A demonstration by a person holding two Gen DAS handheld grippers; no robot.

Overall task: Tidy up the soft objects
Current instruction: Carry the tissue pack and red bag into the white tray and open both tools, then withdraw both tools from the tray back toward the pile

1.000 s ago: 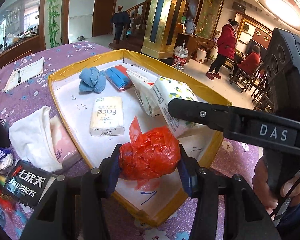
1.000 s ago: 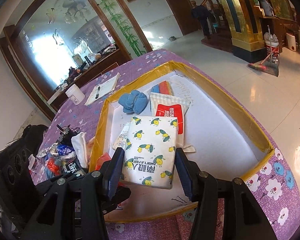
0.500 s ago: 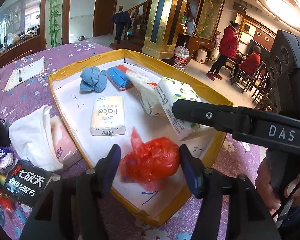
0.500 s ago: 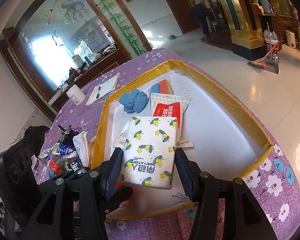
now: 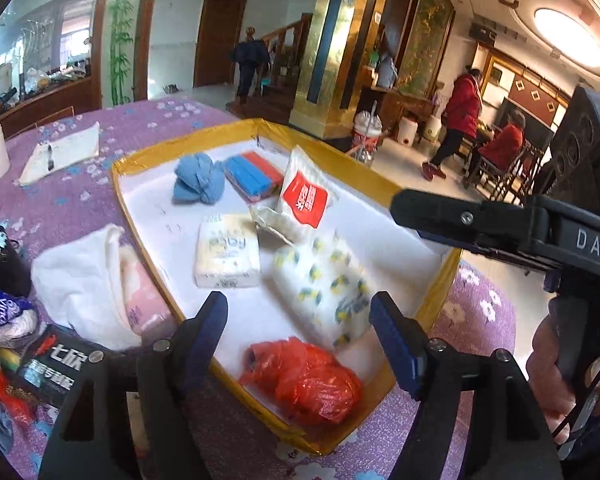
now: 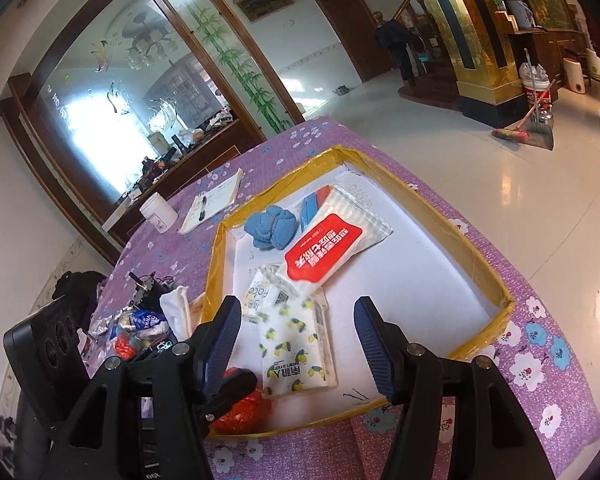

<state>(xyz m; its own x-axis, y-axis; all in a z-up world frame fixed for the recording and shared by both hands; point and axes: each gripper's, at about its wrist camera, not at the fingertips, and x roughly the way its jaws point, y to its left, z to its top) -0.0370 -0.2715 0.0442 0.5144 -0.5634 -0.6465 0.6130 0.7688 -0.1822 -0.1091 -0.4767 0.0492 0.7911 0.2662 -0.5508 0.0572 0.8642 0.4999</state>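
both tools stand over the near end of the tray point(image 5: 440, 280), and both are letting go: the left tool point(image 5: 298, 340) has its jaws opening with nothing pressed between the pads, and the red bag point(image 5: 304, 380) lies loose on the tray floor just below and between them, in the near corner. the right tool point(image 6: 296, 332) is opening too, with the lemon pack point(image 6: 296, 348) lying flat on the tray floor under the gap, touched by neither pad.

what the next move likely turns on lies outside the tray. the white cloth point(image 5: 80, 280) and the pink pack point(image 5: 140, 300) beside it rest on the bench just left of the tray's left wall, close to the left tool's left finger point(image 5: 204, 332) (the right tool sits on the far side of the tray from them). so the left hand is the nearer one, and the goods lie to its left and slightly ahead. the pink pack's long axis runs roughly along the tray wall, so the tool would need to straddle it across that line. further loose clutter sits at the bench edge further left, too jumbled to sort out.
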